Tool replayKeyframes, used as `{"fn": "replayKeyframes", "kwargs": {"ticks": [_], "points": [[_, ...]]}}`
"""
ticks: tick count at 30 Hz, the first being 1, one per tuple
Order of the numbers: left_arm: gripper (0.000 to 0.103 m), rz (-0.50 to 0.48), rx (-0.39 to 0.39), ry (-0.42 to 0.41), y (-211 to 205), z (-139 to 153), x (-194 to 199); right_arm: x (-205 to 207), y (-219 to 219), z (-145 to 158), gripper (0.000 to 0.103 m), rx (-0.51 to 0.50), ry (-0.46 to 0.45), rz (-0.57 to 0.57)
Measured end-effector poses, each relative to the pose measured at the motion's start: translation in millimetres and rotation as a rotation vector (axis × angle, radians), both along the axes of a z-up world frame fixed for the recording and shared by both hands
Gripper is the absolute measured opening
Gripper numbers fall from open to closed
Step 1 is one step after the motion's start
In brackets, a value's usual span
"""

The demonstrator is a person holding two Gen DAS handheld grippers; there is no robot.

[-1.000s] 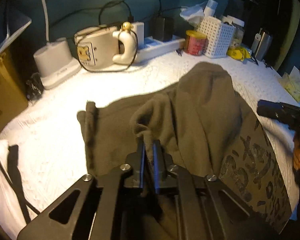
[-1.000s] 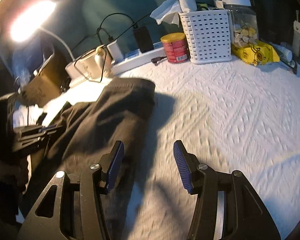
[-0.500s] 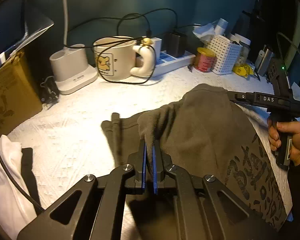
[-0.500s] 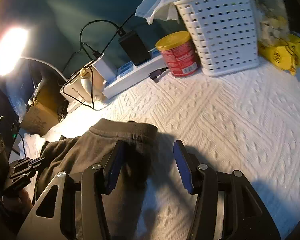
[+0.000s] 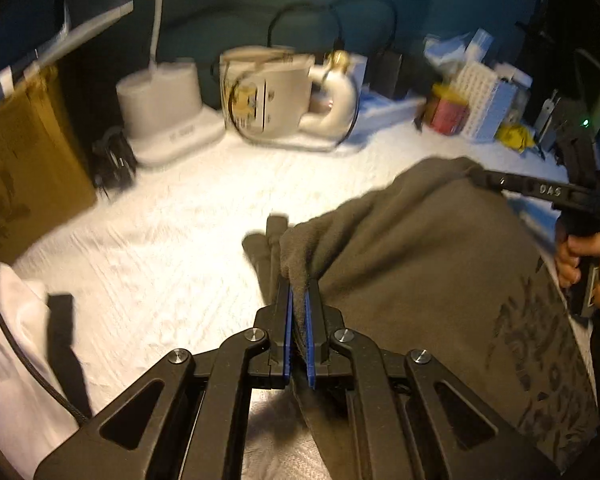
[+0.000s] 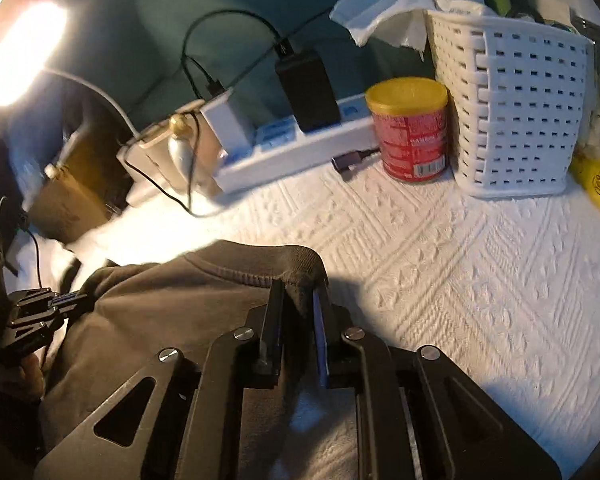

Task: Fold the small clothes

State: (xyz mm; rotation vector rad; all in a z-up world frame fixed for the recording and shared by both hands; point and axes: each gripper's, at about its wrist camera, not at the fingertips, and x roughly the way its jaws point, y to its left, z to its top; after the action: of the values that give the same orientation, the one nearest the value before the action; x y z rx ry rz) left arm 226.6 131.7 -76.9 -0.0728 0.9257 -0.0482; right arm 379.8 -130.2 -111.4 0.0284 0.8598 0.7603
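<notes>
A dark olive garment (image 5: 420, 260) with a black print lies on the white textured cover (image 5: 172, 248), partly lifted. My left gripper (image 5: 298, 284) is shut on a bunched fold at its left edge. In the right wrist view the garment (image 6: 172, 304) ends in a ribbed hem corner. My right gripper (image 6: 300, 288) is closing its jaws on that corner, pads pressing the cloth. The left wrist view shows the right gripper (image 5: 484, 178) at the garment's far edge with a hand (image 5: 592, 256) on its handle. The left gripper (image 6: 64, 300) appears at the left of the right wrist view.
Along the back stand a lamp base (image 5: 160, 92), a cream mug (image 5: 268, 96) wrapped in cable, a power strip (image 6: 292, 148), a red can (image 6: 412, 132) and a white basket (image 6: 512, 108). A brown box (image 5: 20, 168) and a white cloth (image 5: 4, 320) sit left.
The right gripper moved forward onto the garment's hem corner and closed on it from wide open. The left gripper shifted across the cover, still holding its fold.
</notes>
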Motion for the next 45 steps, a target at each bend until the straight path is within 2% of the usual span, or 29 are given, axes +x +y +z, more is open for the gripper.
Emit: {"fn": "replayKeyframes", "kwargs": {"ticks": [4, 13, 25, 38, 45], "points": [[0.009, 0.019, -0.019, 0.007, 2.8, -0.5, -0.9, -2.1, 1.2, -0.3, 0.016, -0.032, -0.021, -0.02], [0.013, 0.057, -0.07, 0.004, 11.2, 17.4, -20.5, -11.2, -4.7, 7.6, 0.037, -0.113, -0.055, -0.091], [0.013, 0.041, -0.121, -0.02, -6.3, 35.1, -61.9, -69.4, -27.1, 28.9, 0.037, -0.118, -0.093, -0.1], [0.013, -0.024, -0.131, -0.028, -38.5, 36.6, -114.0, -137.2, -48.9, 26.3, 0.037, -0.12, -0.089, -0.084], [0.013, -0.049, -0.168, -0.014, -48.3, 31.4, -141.4, -168.8, -59.2, 22.8, 0.037, -0.126, -0.079, -0.076]]}}
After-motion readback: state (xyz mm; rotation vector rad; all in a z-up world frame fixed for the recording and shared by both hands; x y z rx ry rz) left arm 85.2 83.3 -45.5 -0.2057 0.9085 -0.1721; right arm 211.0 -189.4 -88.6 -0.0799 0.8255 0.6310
